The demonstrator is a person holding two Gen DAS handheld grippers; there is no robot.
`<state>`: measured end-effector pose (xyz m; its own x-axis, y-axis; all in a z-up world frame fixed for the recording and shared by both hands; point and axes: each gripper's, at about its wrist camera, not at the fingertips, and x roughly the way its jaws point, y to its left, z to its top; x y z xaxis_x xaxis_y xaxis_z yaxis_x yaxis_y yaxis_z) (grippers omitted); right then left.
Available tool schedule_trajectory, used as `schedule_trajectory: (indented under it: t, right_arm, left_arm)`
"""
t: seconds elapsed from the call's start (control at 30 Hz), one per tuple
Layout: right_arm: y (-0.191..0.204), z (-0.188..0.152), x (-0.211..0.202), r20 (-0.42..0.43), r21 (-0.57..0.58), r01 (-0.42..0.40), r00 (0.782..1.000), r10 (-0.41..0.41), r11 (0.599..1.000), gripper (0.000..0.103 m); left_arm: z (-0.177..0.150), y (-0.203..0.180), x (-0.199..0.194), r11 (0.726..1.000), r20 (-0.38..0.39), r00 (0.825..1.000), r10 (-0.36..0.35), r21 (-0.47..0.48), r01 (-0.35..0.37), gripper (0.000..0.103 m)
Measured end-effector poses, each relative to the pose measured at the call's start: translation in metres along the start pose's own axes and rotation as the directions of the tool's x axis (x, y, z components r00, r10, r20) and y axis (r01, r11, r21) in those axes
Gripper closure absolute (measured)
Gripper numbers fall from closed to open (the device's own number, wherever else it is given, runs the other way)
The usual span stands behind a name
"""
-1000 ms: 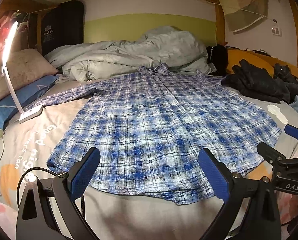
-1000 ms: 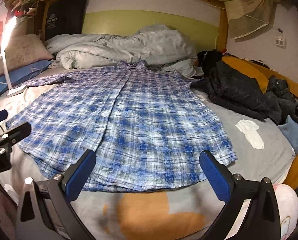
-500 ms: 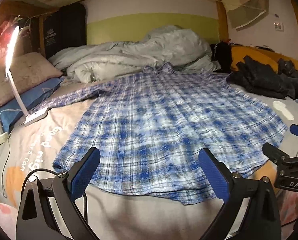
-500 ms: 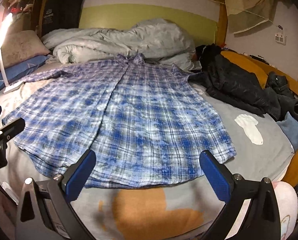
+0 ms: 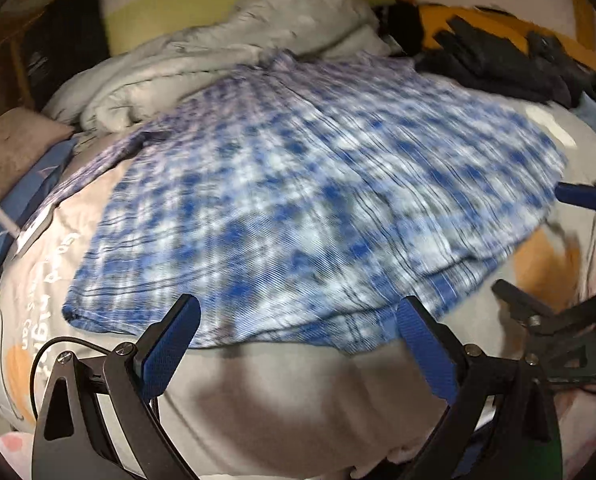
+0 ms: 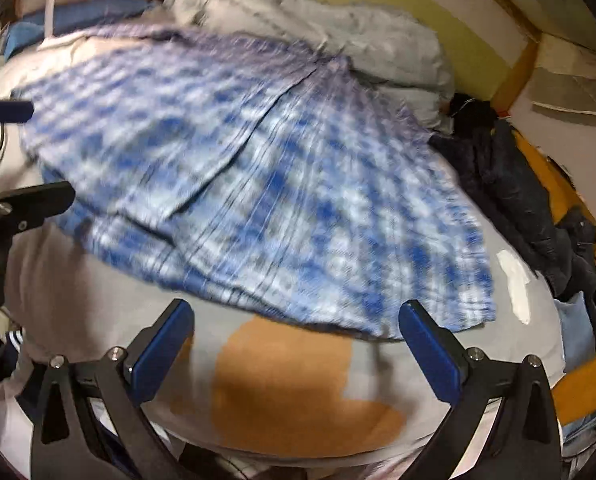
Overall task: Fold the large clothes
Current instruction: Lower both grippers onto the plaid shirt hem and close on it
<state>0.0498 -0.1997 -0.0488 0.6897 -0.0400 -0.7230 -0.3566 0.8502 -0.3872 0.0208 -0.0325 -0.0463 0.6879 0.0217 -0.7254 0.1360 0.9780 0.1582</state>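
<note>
Blue-and-white plaid, the shirt (image 5: 317, 184) lies spread flat on the grey bedsheet (image 5: 282, 396), front side up. We see its long axis running from the hem, nearest us, to the collar at the far end, which points toward the crumpled grey duvet (image 5: 234, 52). One sleeve stretches out to our left, toward the blue pillow (image 5: 26, 192). Both views are blurred, so the weave and buttons do not read clearly.

We hold the left gripper (image 5: 298, 344) just short of the hem, its blue-padded fingers (image 5: 170, 348) spread wide with nothing between them. The right gripper (image 6: 298, 344) hovers over the sheet's orange print (image 6: 294, 384), just beside the hem's right corner, its jaws likewise wide apart and empty. Each gripper shows at the edge of the other's view.

Dark clothes (image 6: 509, 200) are piled beside the shirt on the right. A white patch (image 6: 515, 284) lies on the sheet between them and the hem corner.
</note>
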Motion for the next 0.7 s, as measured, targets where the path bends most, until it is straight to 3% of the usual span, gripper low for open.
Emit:
schedule_trajectory:
  t: [0.13,0.27,0.4,0.5,0.57,0.7]
  right_arm:
    - [-0.004,0.001,0.006,-0.016,0.018,0.013,1.000,-0.012,1.000,0.000]
    - [-0.015,0.003,0.017,-0.056,0.081,0.006,0.998,-0.002,0.997,0.000]
    - [-0.026,0.006,0.015,-0.029,0.108,0.088,0.996,-0.086,0.990,0.000]
    - [-0.037,0.008,0.017,-0.027,0.145,0.161,0.987,-0.159,0.976,0.000]
    - [-0.045,0.009,0.018,-0.036,0.175,0.197,0.980,-0.194,0.965,0.000]
    - [-0.066,0.013,0.020,-0.044,0.228,0.236,0.972,-0.232,0.945,0.011]
  left_arm:
    - [-0.005,-0.013,0.010,0.997,-0.064,0.997,-0.033,0.069,0.037,0.005]
    - [-0.012,-0.022,0.022,0.992,-0.112,0.993,0.040,0.123,-0.026,0.004]
    - [-0.006,0.005,0.020,0.993,-0.078,0.990,0.118,-0.009,-0.119,0.003]
    - [-0.002,0.040,0.021,0.968,-0.066,0.977,0.203,-0.135,-0.210,0.003]
    - [-0.002,0.060,0.029,0.956,-0.098,0.972,0.213,-0.186,-0.229,0.005]
    - [0.000,0.078,0.032,0.939,-0.065,0.966,0.250,-0.226,-0.258,0.022]
